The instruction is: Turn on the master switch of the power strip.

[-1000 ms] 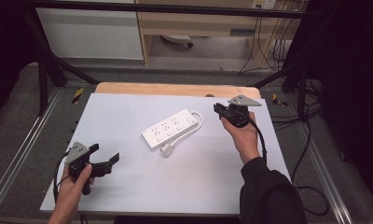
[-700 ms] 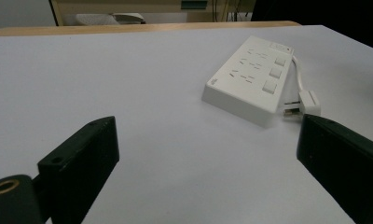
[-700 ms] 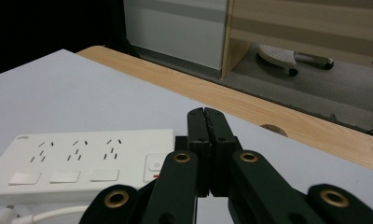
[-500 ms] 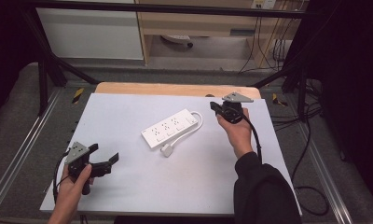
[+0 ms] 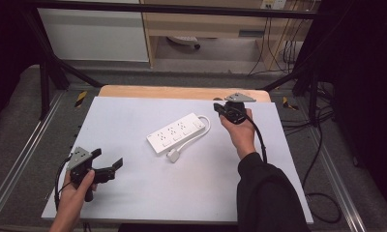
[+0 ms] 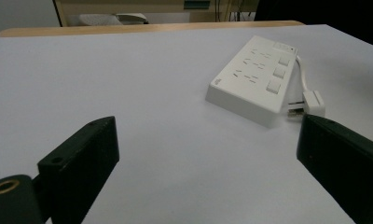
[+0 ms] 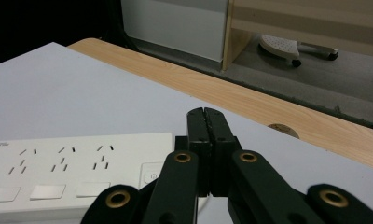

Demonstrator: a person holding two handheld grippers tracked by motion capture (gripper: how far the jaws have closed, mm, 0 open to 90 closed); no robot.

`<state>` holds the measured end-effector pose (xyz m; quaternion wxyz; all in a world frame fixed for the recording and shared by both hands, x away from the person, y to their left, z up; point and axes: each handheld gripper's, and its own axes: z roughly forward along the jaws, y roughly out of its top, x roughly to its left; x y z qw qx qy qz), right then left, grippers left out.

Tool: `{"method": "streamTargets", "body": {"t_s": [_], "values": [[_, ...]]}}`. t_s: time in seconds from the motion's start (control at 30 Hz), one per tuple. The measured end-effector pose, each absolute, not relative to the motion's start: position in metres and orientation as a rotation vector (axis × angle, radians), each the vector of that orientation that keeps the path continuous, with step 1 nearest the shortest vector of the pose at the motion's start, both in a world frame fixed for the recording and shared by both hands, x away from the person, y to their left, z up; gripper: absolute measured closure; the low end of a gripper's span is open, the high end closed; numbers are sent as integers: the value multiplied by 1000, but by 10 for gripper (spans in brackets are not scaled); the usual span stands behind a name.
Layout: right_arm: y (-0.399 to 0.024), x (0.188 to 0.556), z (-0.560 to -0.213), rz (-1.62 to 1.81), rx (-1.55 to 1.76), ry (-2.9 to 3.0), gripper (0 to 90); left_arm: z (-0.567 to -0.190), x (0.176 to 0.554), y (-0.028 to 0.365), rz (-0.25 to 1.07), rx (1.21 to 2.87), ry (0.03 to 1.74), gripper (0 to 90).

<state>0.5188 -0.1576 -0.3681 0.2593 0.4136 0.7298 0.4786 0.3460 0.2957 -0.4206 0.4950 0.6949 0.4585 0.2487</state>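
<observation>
A white power strip (image 5: pixel 176 134) lies slantwise in the middle of the white board, its cable looped round the far end and its plug (image 5: pixel 173 155) beside the near side. My right gripper (image 5: pixel 218 108) hovers just past the strip's far right end, jaws shut with nothing between them; in the right gripper view the shut tips (image 7: pixel 205 115) sit above the strip's switch end (image 7: pixel 77 170). My left gripper (image 5: pixel 107 158) rests at the board's near left, open and empty. Beyond its spread jaws (image 6: pixel 205 135) lie the strip (image 6: pixel 255 79) and plug (image 6: pixel 313 101).
The white board (image 5: pixel 133 116) covers a wooden table whose far edge (image 5: pixel 182 92) shows. Metal rails run along both sides. Cables (image 5: pixel 322 145) trail on the floor at right. A white cabinet (image 5: pixel 95 34) and a wooden shelf unit stand behind.
My right gripper has moved a little to the left and farther away, closer to the strip's far end. The left gripper has stayed put.
</observation>
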Motion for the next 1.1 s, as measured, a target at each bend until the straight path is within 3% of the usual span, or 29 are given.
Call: {"method": "streamTargets", "body": {"t_s": [1.1], "values": [[-134,542,-392,1207,1202,2056,900,-420,346,297,617,1688,1115,57]]}}
